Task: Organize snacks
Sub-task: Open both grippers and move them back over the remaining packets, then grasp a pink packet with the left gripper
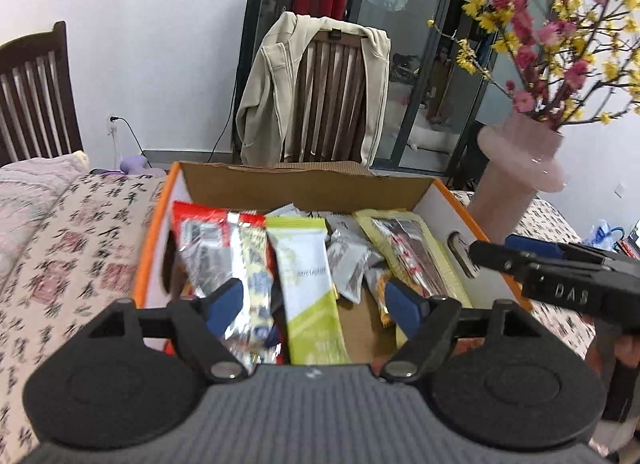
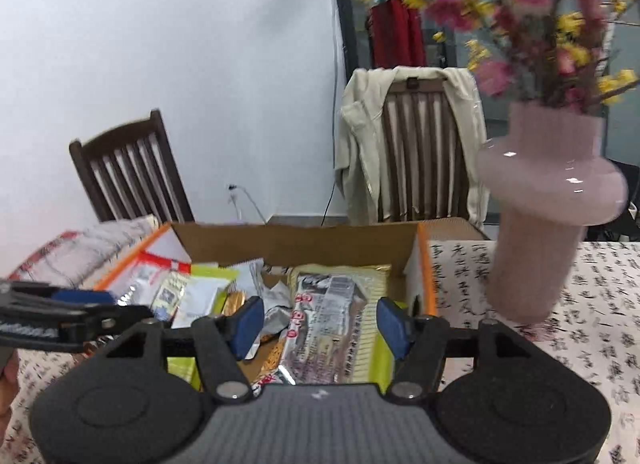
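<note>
Low in frame, the left gripper and right gripper both hover with fingers wide, holding nothing. Beyond, centre frame, snack packets fill the cardboard box. Farther right stands a pink vase.

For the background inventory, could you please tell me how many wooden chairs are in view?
2: a bare chair by the white wall at left, and a chair draped with a beige jacket behind the box.

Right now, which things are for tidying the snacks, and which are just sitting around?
For the job: box, snack packets, left gripper, right gripper.

Just there: vase, flowers, jacket, chairs, tablecloth.
</note>
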`<state>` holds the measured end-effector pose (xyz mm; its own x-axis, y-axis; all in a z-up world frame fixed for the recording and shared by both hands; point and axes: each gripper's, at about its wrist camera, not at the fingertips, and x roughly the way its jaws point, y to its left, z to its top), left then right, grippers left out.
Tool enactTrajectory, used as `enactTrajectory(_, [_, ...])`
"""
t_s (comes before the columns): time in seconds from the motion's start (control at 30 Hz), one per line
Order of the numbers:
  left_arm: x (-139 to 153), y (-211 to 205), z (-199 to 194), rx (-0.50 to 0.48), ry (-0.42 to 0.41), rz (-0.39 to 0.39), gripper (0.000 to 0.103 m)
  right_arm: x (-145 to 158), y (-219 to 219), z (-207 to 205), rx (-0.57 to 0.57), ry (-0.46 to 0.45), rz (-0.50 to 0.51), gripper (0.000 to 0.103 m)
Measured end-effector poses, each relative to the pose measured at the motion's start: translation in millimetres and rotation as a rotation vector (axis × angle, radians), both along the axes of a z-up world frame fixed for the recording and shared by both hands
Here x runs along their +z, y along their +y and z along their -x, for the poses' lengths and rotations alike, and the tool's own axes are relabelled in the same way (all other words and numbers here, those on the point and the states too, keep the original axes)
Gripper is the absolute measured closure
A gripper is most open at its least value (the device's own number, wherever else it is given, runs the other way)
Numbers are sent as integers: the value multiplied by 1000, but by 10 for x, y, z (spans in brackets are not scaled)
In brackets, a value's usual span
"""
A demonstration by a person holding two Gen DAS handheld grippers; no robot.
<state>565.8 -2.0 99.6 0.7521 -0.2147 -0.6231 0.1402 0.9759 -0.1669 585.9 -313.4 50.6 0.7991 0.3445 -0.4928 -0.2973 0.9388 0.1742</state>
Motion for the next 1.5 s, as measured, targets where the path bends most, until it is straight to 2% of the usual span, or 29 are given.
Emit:
enactTrajectory(0.07, [67,29,159,-14,-4,-8,19,44,-76,102,-18,2,-2,41])
enactTrajectory(0.13, [126,56,389,-38,-29,-3,11,78,-136,253,-26,-8,-3,40])
enactTrajectory(0.27, [191,83,930,-54,-61,28,8,95,-194,633,-35,-52,8,28])
enactTrajectory(0.4, [213,52,1514,-34,-137,-7,2,50,-169,1038,-19,-61,3,28])
enactTrajectory(0.47, [166,41,1763,1,-160,-29,1,50,-153,1225,-6,-69,2,21])
enactTrajectory(0.53, [100,43,1999,39,-155,-48,1,41,-125,1433,13,-72,2,16])
enactTrajectory(0.67, [-45,25,2410,81,-140,-63,1,7,-72,1787,60,-59,19,15])
enactTrajectory(0.77, [-165,16,2658,88,-103,-41,1,-5,-52,2058,71,-59,17,14])
enactTrajectory(0.93, [-396,-26,2911,79,-24,-28,1,-69,-47,2530,96,-65,26,12])
enactTrajectory(1.03, [-499,-52,3034,67,-6,-31,1,-160,-49,2793,92,-59,40,6])
enactTrajectory(1.23, [-615,-46,3116,65,23,-39,1,-442,-73,3254,101,-10,65,6])
enactTrajectory(1.37, [-612,-78,3056,59,26,-33,1,-580,-101,3331,102,39,59,6])
enactTrajectory(1.5, [-611,-135,2995,33,29,-39,1,-615,-103,3318,98,43,59,6])
